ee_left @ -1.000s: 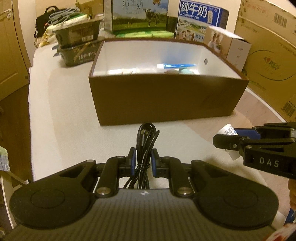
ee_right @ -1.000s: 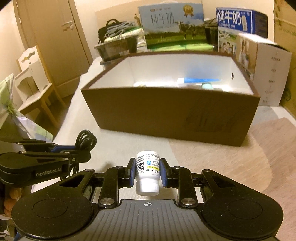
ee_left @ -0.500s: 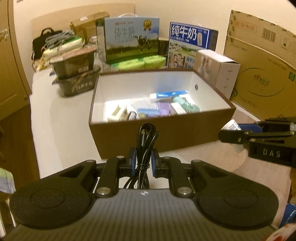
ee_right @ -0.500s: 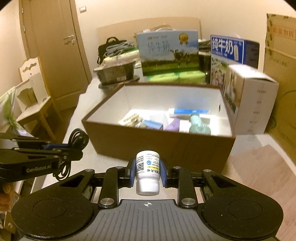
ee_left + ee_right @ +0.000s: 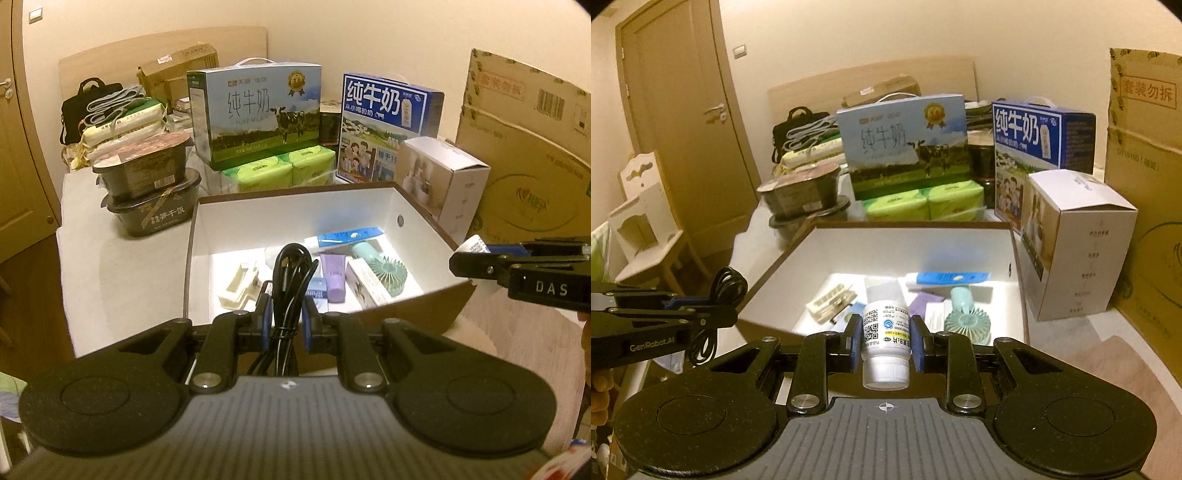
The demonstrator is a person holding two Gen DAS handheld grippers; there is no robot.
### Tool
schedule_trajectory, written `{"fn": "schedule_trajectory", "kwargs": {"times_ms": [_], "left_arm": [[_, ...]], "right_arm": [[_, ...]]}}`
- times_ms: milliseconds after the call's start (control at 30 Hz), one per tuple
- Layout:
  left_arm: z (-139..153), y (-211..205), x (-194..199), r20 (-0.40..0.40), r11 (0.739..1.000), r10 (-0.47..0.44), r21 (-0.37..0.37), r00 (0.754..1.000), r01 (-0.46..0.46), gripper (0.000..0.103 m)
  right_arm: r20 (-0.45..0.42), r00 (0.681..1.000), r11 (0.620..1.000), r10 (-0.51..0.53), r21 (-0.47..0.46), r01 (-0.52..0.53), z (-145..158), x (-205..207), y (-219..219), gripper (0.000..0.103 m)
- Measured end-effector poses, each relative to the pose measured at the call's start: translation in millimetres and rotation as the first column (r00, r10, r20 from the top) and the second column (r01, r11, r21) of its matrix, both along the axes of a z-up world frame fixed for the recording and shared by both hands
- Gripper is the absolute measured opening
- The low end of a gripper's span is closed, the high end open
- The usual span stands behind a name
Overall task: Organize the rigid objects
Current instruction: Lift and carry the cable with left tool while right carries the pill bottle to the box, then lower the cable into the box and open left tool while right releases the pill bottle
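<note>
Left gripper (image 5: 286,314): closed tight on a bundled black cable (image 5: 290,273); loop end up and forward at 12 o'clock, tails hanging below the pads.

Right gripper (image 5: 886,341): closed on a small white pill bottle (image 5: 885,345); cap toward the camera, base forward, long axis along the fingers, label with QR code facing up.

Open brown box (image 5: 417,306): white inside, standing on the pale table (image 5: 125,280). From both wrist views, at 12 o'clock, below and ahead of the pads; near wall just under the fingertips.

Contents of box: blue-and-white tube (image 5: 947,278) by the far wall; mint handheld fan (image 5: 967,317) at 1 o'clock in the right wrist view; purple tube (image 5: 334,273); cream plastic clip-like piece (image 5: 240,286) at 11 o'clock in the left wrist view; further small cartons, not legible.

Bare floor of box: mostly at the left side and near corners; right half crowded.

Relation governing the next move, as judged: both loads side by side at the near wall, neither clearly nearer. Bottle pointing toward the box middle, just left of the fan. Cable over the left-centre, above the clip piece.

Background, not in play: milk cartons (image 5: 258,110), green tissue packs (image 5: 280,171), stacked dark meal tubs (image 5: 147,188), a white carton (image 5: 1078,243) touching or just beside the box's right wall.
</note>
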State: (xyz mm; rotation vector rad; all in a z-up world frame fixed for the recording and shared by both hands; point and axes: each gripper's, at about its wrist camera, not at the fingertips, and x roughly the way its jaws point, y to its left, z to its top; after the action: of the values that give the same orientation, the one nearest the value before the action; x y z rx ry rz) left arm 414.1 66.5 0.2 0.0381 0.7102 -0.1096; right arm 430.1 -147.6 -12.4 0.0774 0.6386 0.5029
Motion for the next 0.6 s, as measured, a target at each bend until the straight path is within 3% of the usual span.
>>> {"fn": "schedule_trajectory", "kwargs": {"times_ms": [600], "left_arm": [[-12, -9, 71, -0.060, 1.000, -0.004, -0.009, 0.998, 0.004, 0.015]], "right_arm": [[-0.036, 0.999, 1.000, -0.008, 0.018, 0.009, -9, 63, 11, 0.027]]}}
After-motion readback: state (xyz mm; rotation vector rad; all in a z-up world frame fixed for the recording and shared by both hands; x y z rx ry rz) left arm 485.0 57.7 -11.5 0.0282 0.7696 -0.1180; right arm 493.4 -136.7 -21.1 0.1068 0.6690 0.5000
